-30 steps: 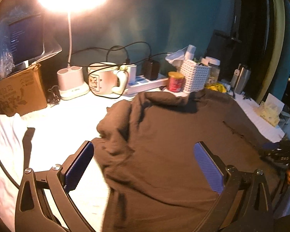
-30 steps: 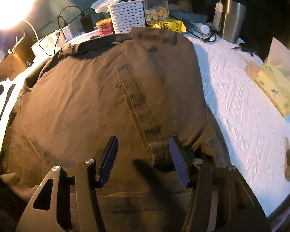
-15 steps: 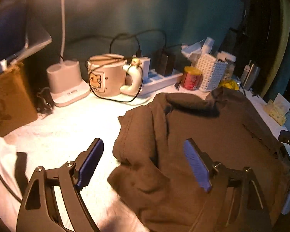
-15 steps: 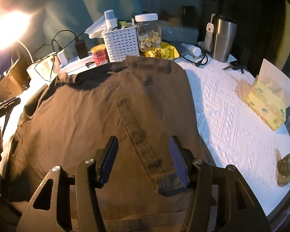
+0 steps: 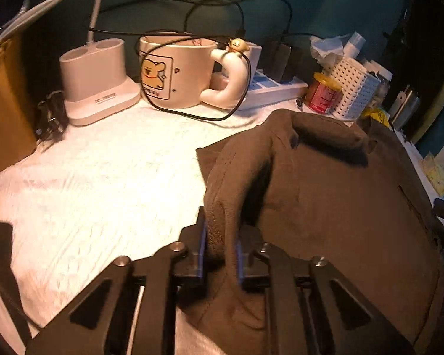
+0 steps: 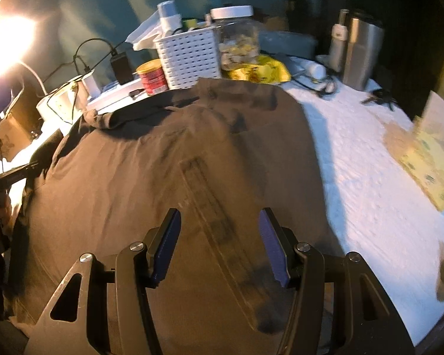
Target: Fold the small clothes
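A brown shirt [image 5: 340, 207] lies spread on the white table cover, its collar toward the back. My left gripper [image 5: 220, 245] is shut on the folded edge of the shirt's left sleeve and holds a ridge of cloth between its blue pads. In the right wrist view the same shirt [image 6: 162, 177] fills the middle, with a stitched placket running down it. My right gripper [image 6: 219, 239] is open above the shirt's lower middle and holds nothing. The left gripper [image 6: 11, 174] shows at the far left edge there.
At the back stand a cartoon mug [image 5: 174, 74], a white lamp base [image 5: 97, 82], a power strip [image 5: 269, 88], a red can [image 5: 324, 93] and a white basket [image 6: 189, 56]. A steel tumbler [image 6: 361, 50] and a yellow packet [image 6: 432, 159] sit right.
My left gripper moved forward to the shirt's left sleeve edge and closed on it. My right gripper drew back slightly and stayed open.
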### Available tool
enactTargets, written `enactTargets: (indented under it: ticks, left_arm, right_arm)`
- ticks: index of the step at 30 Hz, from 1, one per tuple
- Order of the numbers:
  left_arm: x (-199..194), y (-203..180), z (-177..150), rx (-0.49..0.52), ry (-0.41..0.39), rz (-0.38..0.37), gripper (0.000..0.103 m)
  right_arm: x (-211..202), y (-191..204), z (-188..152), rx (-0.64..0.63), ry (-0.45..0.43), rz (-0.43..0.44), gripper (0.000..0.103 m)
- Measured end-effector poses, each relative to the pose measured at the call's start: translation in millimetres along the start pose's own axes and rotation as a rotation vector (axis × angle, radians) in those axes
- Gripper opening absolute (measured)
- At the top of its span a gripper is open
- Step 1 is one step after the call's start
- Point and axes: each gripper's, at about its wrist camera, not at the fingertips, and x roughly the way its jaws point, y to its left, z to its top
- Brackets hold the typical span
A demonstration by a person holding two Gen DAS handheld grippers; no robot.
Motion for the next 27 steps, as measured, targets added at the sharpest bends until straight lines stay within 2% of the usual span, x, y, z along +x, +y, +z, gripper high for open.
enactTargets:
  ticks: [4,6,7,10,15,20,25,27]
  left_arm:
    - [-16.4,-2.3,-9.2,-0.004,-0.044,0.049,0.009]
    - [-21.2,1.8,-10.4,-0.022,-0.057,0.052,0.009]
    - [-22.3,2.7,-10.7,-0.031,-0.058,0.051,0.009]
    - [-24.1,4.9,-14.6,-0.057,-0.061,0.040,0.009]
    - [-23.0,5.4,-17.8,-0.070,-0.067,0.030,0.009]
    - [-22.7,8.2,-18.4,-0.086,-0.062,0.009,0.009]
    - [-21.9,10.4,-20.2,-0.106,-0.054,-0.036,0.009]
    - [-23.4,8.4,-20.7,-0.101,-0.061,-0.045,0.009]
  right_arm:
    - [19.9,29.6,18.4,-0.064,0.013,0.065,0.058]
    - [29.8,48.2,29.6,-0.096,0.008,0.131,0.058]
    - [36.5,60.8,36.6,-0.112,0.006,0.192,0.058]
    - [55.2,94.3,53.3,-0.181,0.035,0.277,0.045]
    - [89.0,144.8,76.1,-0.284,0.075,0.374,0.041]
    - [122.6,171.7,99.5,-0.340,0.065,0.356,0.040]
    - [138.7,163.6,135.9,-0.297,-0.021,0.242,0.040]
    - [133.5,158.4,144.1,-0.271,-0.041,0.237,0.040]
